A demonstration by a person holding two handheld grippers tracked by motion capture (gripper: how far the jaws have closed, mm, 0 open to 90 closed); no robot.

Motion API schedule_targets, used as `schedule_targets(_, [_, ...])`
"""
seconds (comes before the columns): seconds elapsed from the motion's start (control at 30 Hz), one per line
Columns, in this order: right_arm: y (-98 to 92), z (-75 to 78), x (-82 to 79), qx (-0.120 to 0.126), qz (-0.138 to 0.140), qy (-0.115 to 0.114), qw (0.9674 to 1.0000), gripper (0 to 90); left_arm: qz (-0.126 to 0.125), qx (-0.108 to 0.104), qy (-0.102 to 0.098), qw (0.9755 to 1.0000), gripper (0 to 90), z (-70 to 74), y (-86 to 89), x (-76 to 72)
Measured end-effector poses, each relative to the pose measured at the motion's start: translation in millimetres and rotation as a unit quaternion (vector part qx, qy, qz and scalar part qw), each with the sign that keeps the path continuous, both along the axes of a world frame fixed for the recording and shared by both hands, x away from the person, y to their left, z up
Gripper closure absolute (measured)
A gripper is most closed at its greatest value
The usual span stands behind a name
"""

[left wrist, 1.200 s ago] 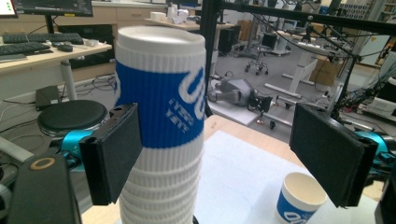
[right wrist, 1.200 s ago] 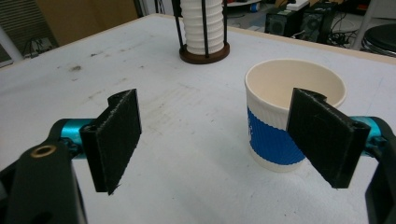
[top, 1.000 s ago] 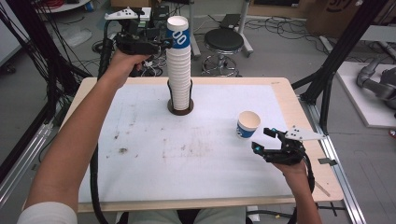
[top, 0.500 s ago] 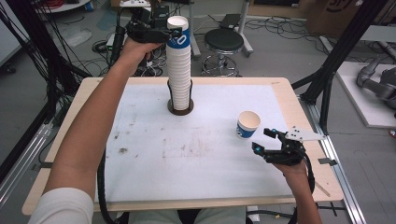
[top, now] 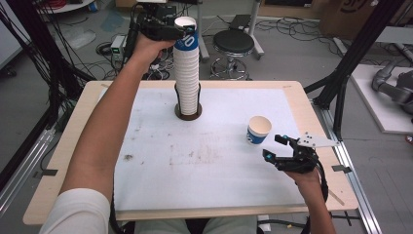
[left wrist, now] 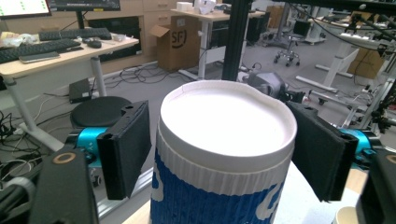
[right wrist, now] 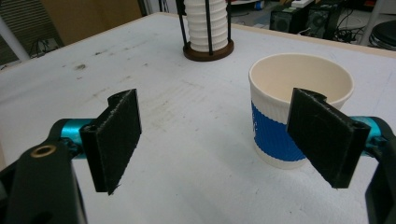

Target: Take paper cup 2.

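- Left gripper (left wrist: 219, 154): jaws just closing around the top cup (left wrist: 224, 149) of the stack (top: 187, 73); pads seemingly touching.
- Right gripper (right wrist: 224, 140): open, empty, beside the single cup (right wrist: 299, 112).
- Lift straight up, gently.

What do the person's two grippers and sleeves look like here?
Both grippers, left gripper and right gripper, are black-bodied with flat black rectangular pads on turquoise metal mounts. The right carries a grey three-cornered plate and trails a black cable. The left arm wears a short white sleeve.
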State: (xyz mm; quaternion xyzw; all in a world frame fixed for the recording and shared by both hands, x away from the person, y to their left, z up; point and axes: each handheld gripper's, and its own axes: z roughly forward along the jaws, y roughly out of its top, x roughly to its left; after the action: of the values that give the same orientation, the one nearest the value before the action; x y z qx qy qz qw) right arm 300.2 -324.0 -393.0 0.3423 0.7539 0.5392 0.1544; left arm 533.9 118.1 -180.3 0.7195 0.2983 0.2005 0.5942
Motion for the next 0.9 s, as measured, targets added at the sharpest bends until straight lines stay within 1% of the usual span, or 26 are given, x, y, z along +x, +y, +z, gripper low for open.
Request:
schedule_targets(0.07, [0.1,-0.2,0.1,0.000,0.000,0.000,1.0000,18.5,-0.005,0.002,-0.004,1.0000,28.6,0.0,-0.2,0.0])
schedule_targets(0.17, [0.2,-0.5,0.3,0.000,0.000,0.001,1.0000,18.5,-0.005,0.001,-0.005,1.0000,29.1,0.0,-0.6,0.1])
schedule_targets(0.3, [0.5,-1.2,0.7,-0.001,0.000,0.003,1.0000,18.5,-0.006,0.006,-0.009,0.9999,29.6,0.6,-0.5,-0.5])
schedule_targets(0.5, [1.1,-1.4,0.9,-0.001,0.001,0.003,1.0000,18.5,-0.007,0.008,-0.010,0.9999,30.0,1.6,-0.4,-1.0])
schedule_targets(0.53, [1.4,-1.4,0.5,0.000,0.001,0.006,1.0000,18.5,-0.006,0.008,-0.012,0.9999,30.0,2.0,-0.4,-1.2])
schedule_targets(0.6, [1.3,-1.5,0.5,0.000,0.001,0.007,1.0000,18.5,-0.006,0.003,-0.017,0.9998,30.2,3.8,-0.2,-1.8])
schedule_targets(0.63, [1.0,-1.6,0.9,-0.001,0.000,0.003,1.0000,18.5,-0.006,-0.001,-0.021,0.9998,30.3,6.0,0.0,-2.4])
schedule_targets(0.67, [0.9,-1.7,0.9,-0.001,0.000,0.003,1.0000,18.5,-0.007,0.000,-0.022,0.9997,30.3,7.9,0.2,-2.7])
schedule_targets(0.77, [1.1,-1.8,0.8,0.000,0.001,0.007,1.0000,18.5,-0.008,0.000,-0.025,0.9997,30.3,13.0,0.7,-4.1])
schedule_targets(0.9, [1.8,-2.2,1.2,0.000,0.003,0.006,1.0000,18.5,-0.006,-0.008,-0.029,0.9995,30.3,20.5,3.3,-7.0])
